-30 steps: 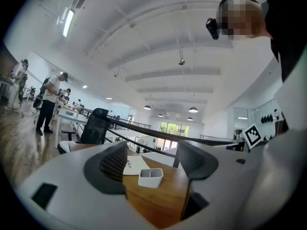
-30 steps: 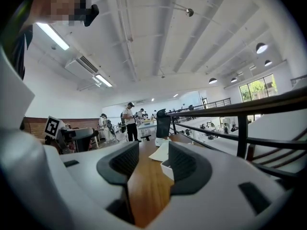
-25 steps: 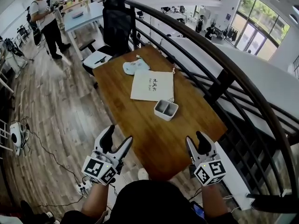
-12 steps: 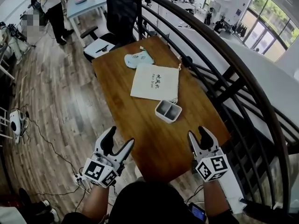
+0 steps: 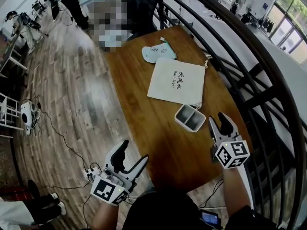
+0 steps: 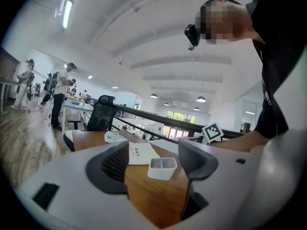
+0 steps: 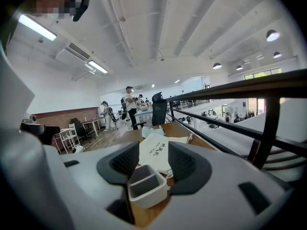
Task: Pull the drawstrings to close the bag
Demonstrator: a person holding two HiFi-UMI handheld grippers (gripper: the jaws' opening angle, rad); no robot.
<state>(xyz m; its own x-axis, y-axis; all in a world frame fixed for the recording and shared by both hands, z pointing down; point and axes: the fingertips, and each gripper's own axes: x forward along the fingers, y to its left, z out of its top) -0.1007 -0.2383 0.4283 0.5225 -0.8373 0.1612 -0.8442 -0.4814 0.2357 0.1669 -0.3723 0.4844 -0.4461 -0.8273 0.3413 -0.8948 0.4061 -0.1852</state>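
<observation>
Head view: a wooden bench (image 5: 144, 133) stands beside a dark railing. A cream cloth bag (image 5: 176, 82) lies flat near the bench's far end. A pale blue cloth (image 5: 158, 51) sits just beyond it, and a white two-part tray (image 5: 190, 118) sits just beside its near corner. Thin drawstrings (image 5: 207, 61) show along the bag's railing-side edge, with a knotted end at the far corner and a loop by the tray. The left gripper (image 5: 134, 153) hangs off the bench's near left edge, well apart from the bag. The right gripper (image 5: 218, 120) hovers close to the tray. Both have their fingers spread.

Left gripper view: the fingers (image 6: 115, 164) stand apart with nothing between them. The tray (image 6: 162, 168) and bag (image 6: 143, 153) lie ahead.

Right gripper view: the fingers (image 7: 125, 163) stand apart and grip nothing. The tray (image 7: 146, 188) sits ahead of the gap, untouched, with the bag (image 7: 158, 152) and a cord knot (image 7: 190, 138) beyond it.

The bag looks thin, limp, light and likely empty. It will probably slide and bunch when tugged. The cord ends at the two corners look like the places to pinch, pulling them apart so each pull steadies the other.
</observation>
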